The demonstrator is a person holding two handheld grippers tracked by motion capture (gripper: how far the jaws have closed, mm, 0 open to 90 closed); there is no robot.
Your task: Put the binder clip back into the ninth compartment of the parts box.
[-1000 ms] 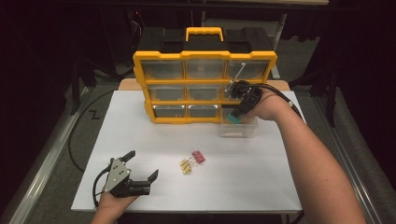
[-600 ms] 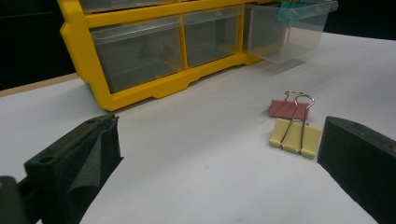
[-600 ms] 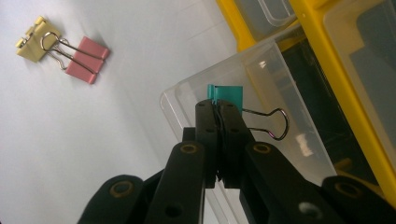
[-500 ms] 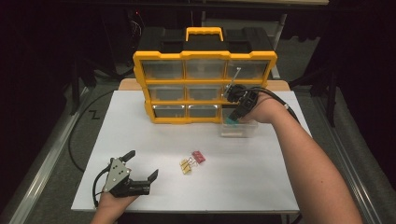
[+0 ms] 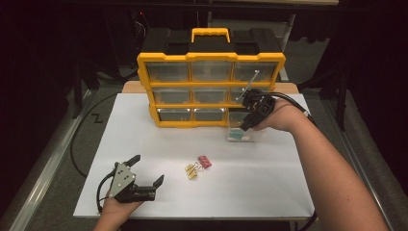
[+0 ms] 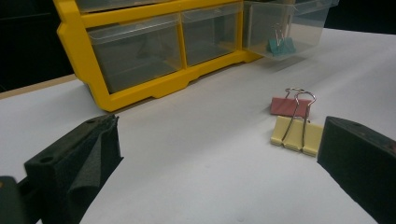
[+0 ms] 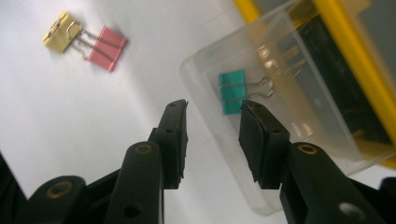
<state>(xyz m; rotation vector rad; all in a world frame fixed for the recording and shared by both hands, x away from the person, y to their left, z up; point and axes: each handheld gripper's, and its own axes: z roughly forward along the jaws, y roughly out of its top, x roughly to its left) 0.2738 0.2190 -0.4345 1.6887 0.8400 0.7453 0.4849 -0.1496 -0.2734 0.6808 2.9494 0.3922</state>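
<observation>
Teal clip (image 7: 232, 91) lies in the clear drawer (image 7: 299, 154), long axis 3–9 o'clock, at 12 from the right gripper (image 7: 212, 109); jaws just opened, empty. Left gripper (image 5: 146, 169) released, idle, nearer the pink clip (image 5: 205, 161) and yellow clip (image 5: 191, 171) on the bench (image 5: 269, 192).

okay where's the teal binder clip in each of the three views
High view: teal clip right of centre, in the pulled-out clear drawer, below the right gripper.
Left gripper view: top right, inside the drawer.
Right gripper view: centre, just beyond the jaws, in the drawer.
Shared landmark: the yellow organizer.
</observation>
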